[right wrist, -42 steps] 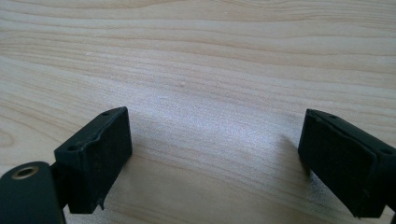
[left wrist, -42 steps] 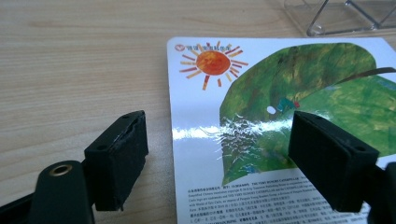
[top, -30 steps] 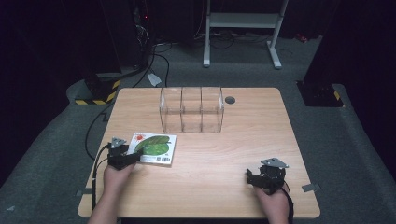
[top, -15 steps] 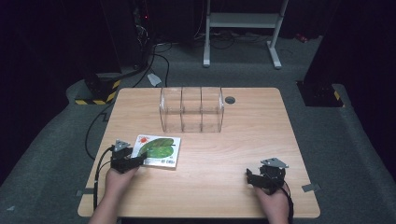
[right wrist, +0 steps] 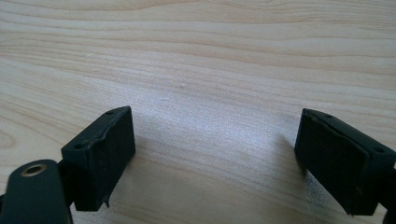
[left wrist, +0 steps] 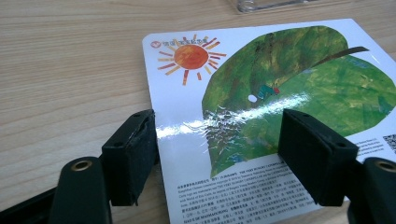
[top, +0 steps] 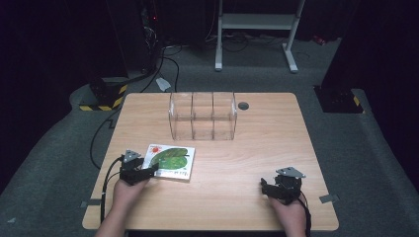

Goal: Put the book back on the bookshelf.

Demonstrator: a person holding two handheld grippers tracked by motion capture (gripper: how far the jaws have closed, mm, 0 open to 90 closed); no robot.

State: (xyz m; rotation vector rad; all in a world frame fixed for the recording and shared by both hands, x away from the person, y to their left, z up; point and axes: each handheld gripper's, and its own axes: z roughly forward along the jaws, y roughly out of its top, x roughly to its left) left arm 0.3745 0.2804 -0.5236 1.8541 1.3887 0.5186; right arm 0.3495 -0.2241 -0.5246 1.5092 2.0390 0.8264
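Barely begun: left gripper, jaws released, straddles the picture book's near edge; clear organizer waits beyond, unfilled.

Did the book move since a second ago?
Yes. The book slid toward the person's edge of the table, farther from the clear box, with the left gripper at its corner.

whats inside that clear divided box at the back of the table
The clear box looks empty: through its walls and dividers only the wooden table shows. Glare may hide something small or clear inside.
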